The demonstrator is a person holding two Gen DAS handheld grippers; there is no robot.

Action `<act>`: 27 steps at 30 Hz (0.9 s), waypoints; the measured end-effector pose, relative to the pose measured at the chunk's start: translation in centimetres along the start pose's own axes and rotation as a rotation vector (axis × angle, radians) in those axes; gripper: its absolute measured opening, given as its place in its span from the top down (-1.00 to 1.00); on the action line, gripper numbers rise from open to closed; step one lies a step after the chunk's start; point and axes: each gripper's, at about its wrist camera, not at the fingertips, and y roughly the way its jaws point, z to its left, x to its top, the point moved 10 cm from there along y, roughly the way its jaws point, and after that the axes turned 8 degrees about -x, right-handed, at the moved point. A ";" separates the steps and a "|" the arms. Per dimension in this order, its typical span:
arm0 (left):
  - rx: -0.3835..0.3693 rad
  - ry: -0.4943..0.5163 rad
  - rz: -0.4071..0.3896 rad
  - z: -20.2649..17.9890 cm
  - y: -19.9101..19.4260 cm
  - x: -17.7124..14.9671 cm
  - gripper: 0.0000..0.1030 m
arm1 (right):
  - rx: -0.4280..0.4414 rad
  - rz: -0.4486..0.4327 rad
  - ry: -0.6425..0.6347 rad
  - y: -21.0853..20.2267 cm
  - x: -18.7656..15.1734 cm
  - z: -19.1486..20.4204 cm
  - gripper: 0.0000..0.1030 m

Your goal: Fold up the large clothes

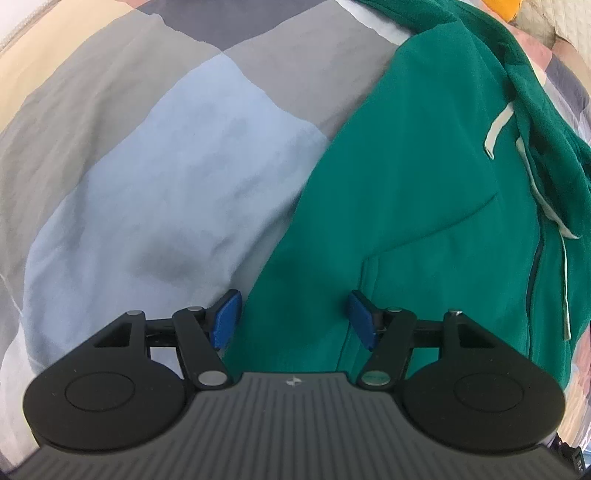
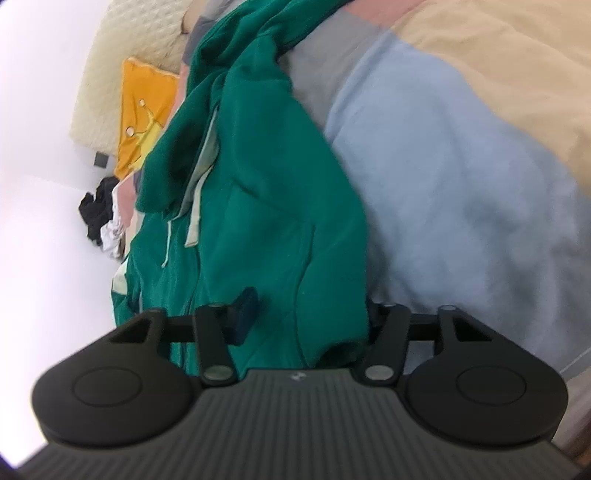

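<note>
We see a green hoodie (image 1: 424, 192) lying on the patchwork blanket (image 1: 166, 177), at about two o'clock. Our left hand-held gripper (image 1: 293, 319) hangs over its edge, pads apart. Our right hand-held gripper (image 2: 306, 317) has cloth between its pads; we cannot tell if it pinches.

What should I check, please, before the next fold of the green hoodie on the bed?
1. Green zip hoodie lies on the patchwork duvet: ok.
2. Left gripper jaws open over the hem, pads clear of the cloth: ok.
3. Right gripper has hoodie fabric between its jaws: ok; firm pinch: cannot tell, one pad is hidden.
4. Pale drawstrings away from both grippers: ok.
5. Hood laid flat: not ok, it is bunched.
6. Sleeves placed: cannot tell.
</note>
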 end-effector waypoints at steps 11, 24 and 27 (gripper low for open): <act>-0.031 0.068 -0.011 -1.6 -2.4 -0.5 0.78 | 0.070 -0.094 -0.115 -2.3 0.2 3.2 0.75; -0.277 0.057 -0.121 -1.6 -10.5 0.2 0.82 | 0.102 -0.230 -0.174 -7.9 -0.7 5.4 0.76; -0.213 0.082 -0.090 -0.9 -8.7 -0.1 0.81 | 0.036 -0.174 -0.116 -6.8 -1.3 3.6 0.76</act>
